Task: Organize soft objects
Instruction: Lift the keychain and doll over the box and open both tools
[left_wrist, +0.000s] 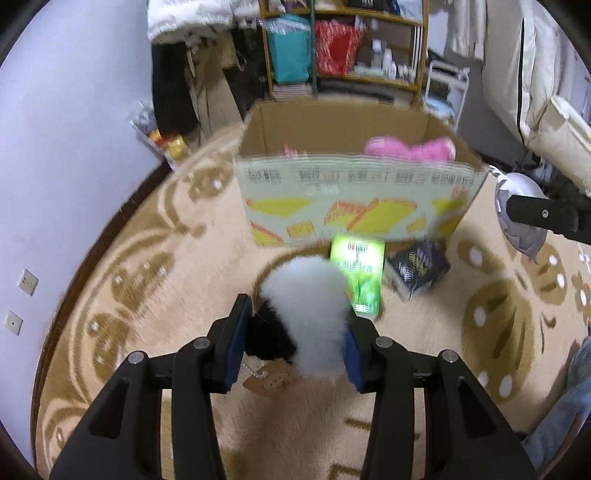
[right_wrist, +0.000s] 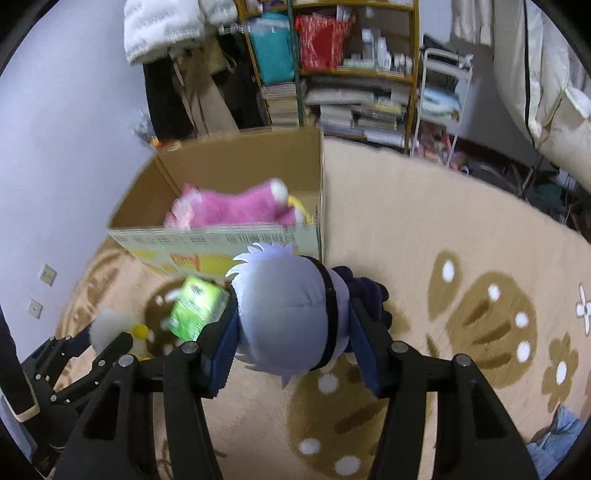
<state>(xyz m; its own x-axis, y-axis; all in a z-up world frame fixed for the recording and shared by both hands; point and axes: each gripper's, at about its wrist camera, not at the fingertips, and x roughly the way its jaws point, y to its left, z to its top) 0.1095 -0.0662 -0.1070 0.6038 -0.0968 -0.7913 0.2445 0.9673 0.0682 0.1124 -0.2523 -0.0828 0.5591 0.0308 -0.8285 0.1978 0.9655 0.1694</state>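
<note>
My left gripper (left_wrist: 301, 314) is shut on a fluffy white and black plush toy (left_wrist: 310, 306) with a paper tag (left_wrist: 267, 378), held above the rug. My right gripper (right_wrist: 293, 310) is shut on a pale grey plush doll (right_wrist: 284, 310) with spiky hair, a dark band and a dark purple body. An open cardboard box (left_wrist: 351, 192) stands ahead on the rug, with a pink plush toy (right_wrist: 232, 210) lying inside it. The right wrist view shows the left gripper (right_wrist: 107, 336) at lower left with the white plush (right_wrist: 107, 323). The grey doll (left_wrist: 517, 192) shows at the right edge of the left wrist view.
A green carton (left_wrist: 360, 273) and a dark box (left_wrist: 419, 269) lie on the beige patterned rug (right_wrist: 443, 229) in front of the cardboard box. Behind it stand a cluttered shelf (right_wrist: 351, 74), hanging clothes and a white rack (right_wrist: 443, 92). A wall (left_wrist: 74, 147) is at the left.
</note>
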